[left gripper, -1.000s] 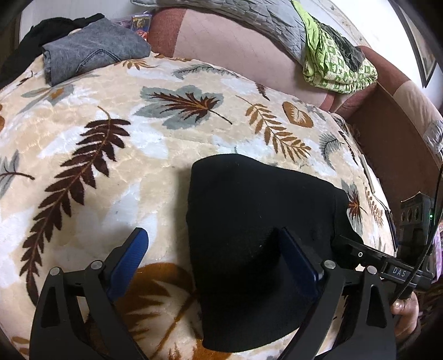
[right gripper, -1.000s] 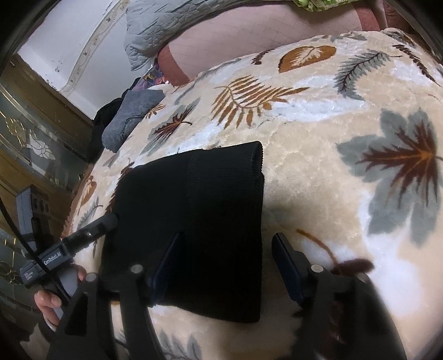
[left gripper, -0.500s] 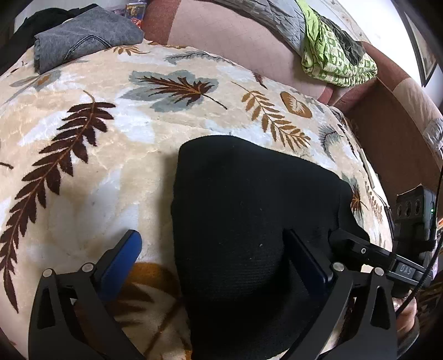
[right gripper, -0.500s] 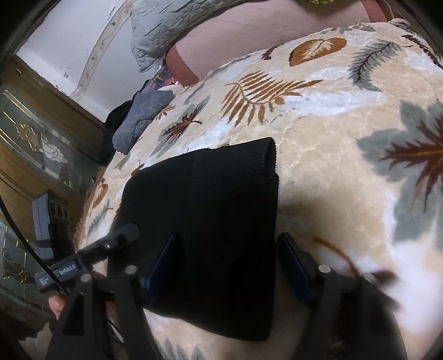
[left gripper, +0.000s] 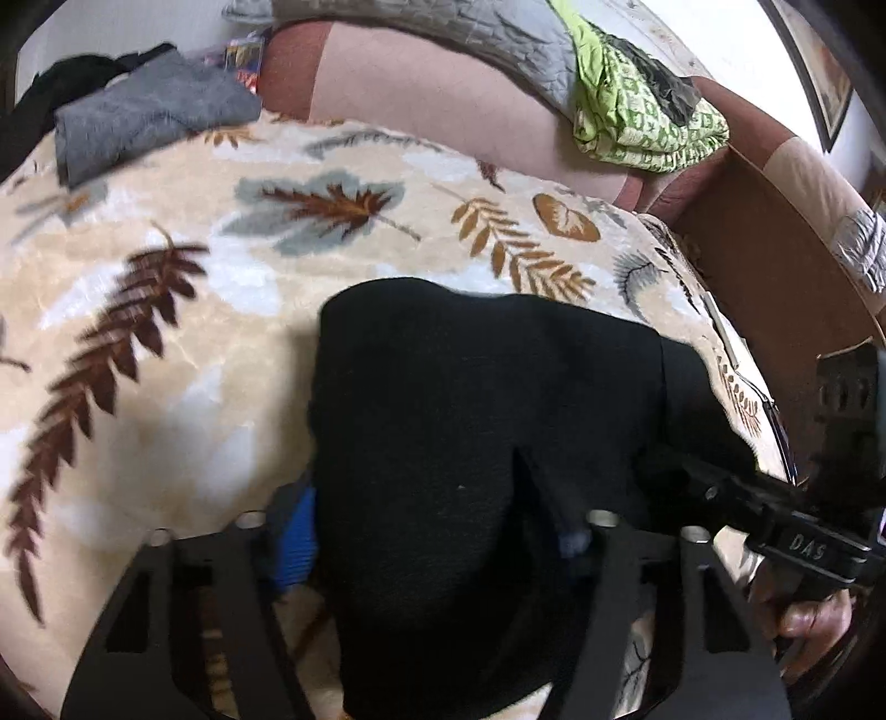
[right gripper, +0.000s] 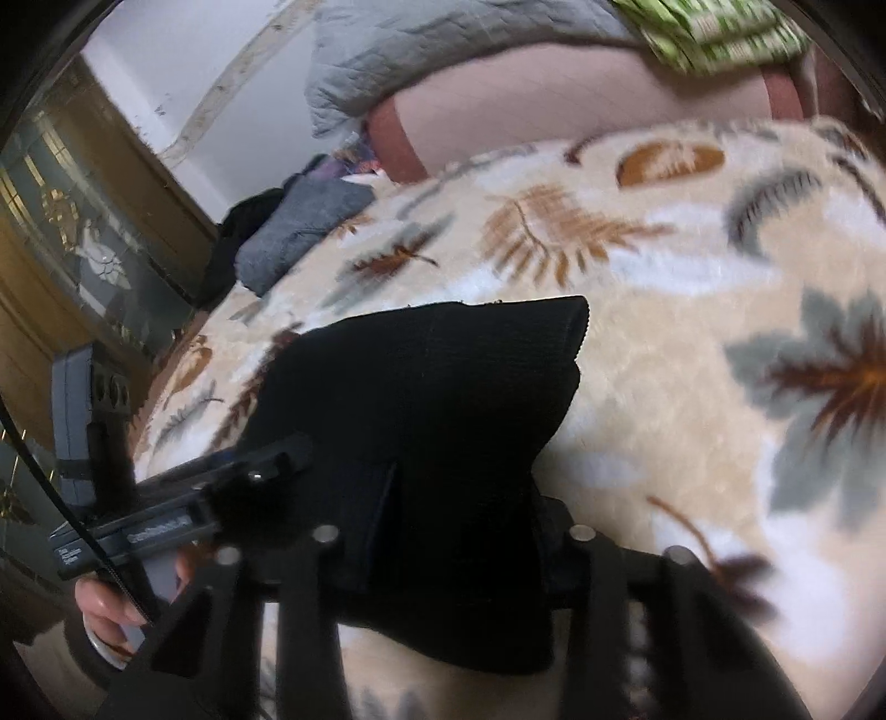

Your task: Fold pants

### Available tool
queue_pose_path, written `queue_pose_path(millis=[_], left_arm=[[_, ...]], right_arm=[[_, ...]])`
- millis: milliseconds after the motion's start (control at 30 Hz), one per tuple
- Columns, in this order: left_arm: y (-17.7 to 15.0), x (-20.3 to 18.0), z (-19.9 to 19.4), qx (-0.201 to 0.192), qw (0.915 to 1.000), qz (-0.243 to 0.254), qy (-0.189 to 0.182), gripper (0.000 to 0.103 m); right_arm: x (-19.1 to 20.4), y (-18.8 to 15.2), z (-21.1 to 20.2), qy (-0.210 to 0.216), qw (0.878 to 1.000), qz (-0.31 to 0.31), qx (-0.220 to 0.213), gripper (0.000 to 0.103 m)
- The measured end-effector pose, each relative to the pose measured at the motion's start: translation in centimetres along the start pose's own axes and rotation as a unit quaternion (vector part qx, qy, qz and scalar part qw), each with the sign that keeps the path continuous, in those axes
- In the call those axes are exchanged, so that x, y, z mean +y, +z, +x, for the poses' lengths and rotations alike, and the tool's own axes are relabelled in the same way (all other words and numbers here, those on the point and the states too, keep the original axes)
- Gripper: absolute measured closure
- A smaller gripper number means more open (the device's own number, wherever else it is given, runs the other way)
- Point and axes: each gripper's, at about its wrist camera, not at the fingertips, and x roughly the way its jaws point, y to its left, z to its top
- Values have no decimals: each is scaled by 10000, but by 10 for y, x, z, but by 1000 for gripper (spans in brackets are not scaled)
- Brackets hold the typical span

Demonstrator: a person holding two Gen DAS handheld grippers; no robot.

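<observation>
The black pants (left gripper: 476,432) lie folded into a thick bundle on the leaf-patterned blanket (left gripper: 166,310). My left gripper (left gripper: 432,520) has closed in on the bundle's near left part, its blue pads pressing the cloth from both sides. In the right wrist view the same pants (right gripper: 432,399) fill the middle, and my right gripper (right gripper: 459,531) is shut on their near right edge, fingers sunk into the fabric. The bundle's near edge looks bunched and a little raised. Each gripper shows at the edge of the other's view.
Folded grey trousers (left gripper: 144,116) and dark clothes lie at the blanket's far left. A grey quilt (left gripper: 443,44) and a green patterned cloth (left gripper: 642,116) rest on the pink-brown headboard. A brown bed frame edge (left gripper: 786,266) runs on the right. A wooden glass-front cabinet (right gripper: 66,232) stands beyond the bed.
Both grippers went from open, straddling the bundle's near edge, to shut on the cloth. The pants' near edge has bunched between the fingers and both views shifted slightly.
</observation>
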Motion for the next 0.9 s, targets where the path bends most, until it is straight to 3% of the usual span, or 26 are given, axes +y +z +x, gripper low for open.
queue_pose_path(millis=[167, 267, 467, 567, 600, 667, 800, 900], left_arm=[[32, 21, -30, -315, 9994, 26, 123, 49], [56, 45, -41, -464, 9982, -39, 387, 49], [79, 92, -23, -359, 9968, -276, 664, 48], [75, 115, 4, -18, 9958, -493, 776, 42], [70, 124, 12, 32, 9955, -611, 717, 31], [62, 137, 13, -132, 9945, -849, 601, 16], [57, 139, 5, -190, 9932, -1015, 542, 14], [59, 125, -7, -337, 9923, -691, 971, 14]], right_arm=[[31, 32, 11, 223, 9993, -256, -137, 66], [53, 57, 35, 358, 9984, -392, -203, 66], [76, 85, 97, 364, 9979, -535, -11, 65], [67, 79, 132, 35, 9975, -603, 360, 59], [63, 75, 139, -66, 9970, -619, 463, 52], [53, 70, 136, 16, 9982, -527, 288, 43], [54, 72, 111, -76, 9982, -555, 203, 43], [67, 76, 87, -192, 9960, -869, -59, 51]])
